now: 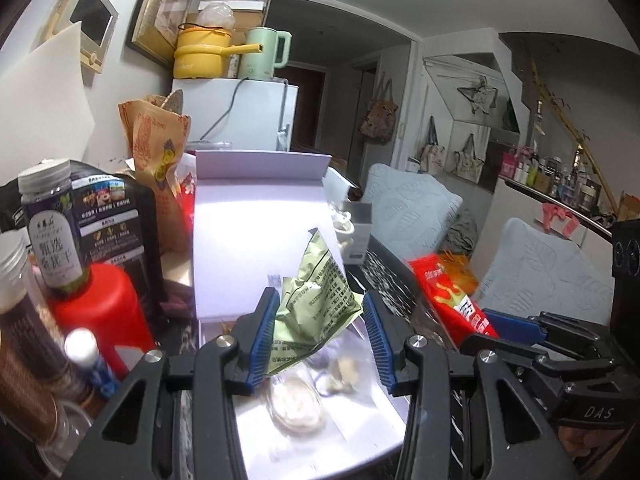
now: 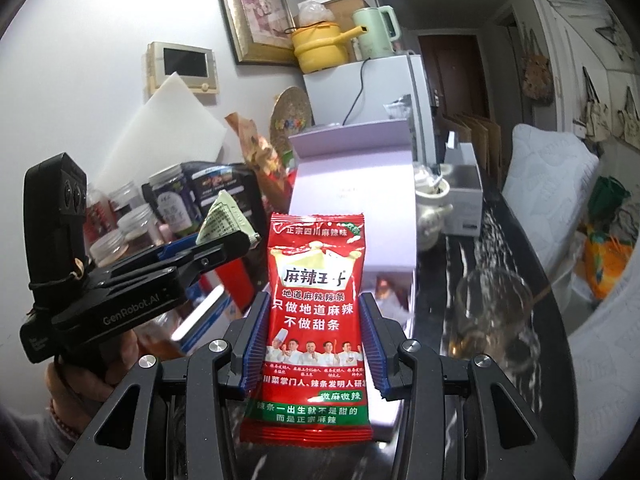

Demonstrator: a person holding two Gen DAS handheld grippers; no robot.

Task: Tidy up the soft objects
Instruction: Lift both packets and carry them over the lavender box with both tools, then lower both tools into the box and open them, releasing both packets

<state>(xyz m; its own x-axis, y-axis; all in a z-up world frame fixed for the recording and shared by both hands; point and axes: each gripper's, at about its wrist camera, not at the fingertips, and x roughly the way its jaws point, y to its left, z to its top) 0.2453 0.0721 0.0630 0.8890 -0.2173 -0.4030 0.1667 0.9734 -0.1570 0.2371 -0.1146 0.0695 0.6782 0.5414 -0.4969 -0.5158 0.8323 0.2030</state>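
Observation:
My left gripper (image 1: pixel 318 338) is shut on a crumpled green snack packet (image 1: pixel 316 304) and holds it above an open white box (image 1: pixel 248 240). Clear bags of pale food (image 1: pixel 298 402) lie in the box below it. My right gripper (image 2: pixel 314 340) is shut on a red spicy-strip packet (image 2: pixel 316 320), held upright over the dark tabletop beside the box (image 2: pixel 356 184). The red packet also shows at the right of the left wrist view (image 1: pixel 448 292). The left gripper with the green packet (image 2: pixel 224 220) shows at the left of the right wrist view.
Jars (image 1: pixel 52 232), a red container (image 1: pixel 100 312) and a black bag (image 1: pixel 116 216) crowd the left. A glass cup (image 2: pixel 496 316), a small ceramic pot (image 2: pixel 432 208) and a grey box (image 2: pixel 464 192) stand right of the white box. A white fridge (image 1: pixel 240 112) is behind, grey cushions (image 1: pixel 412 204) at right.

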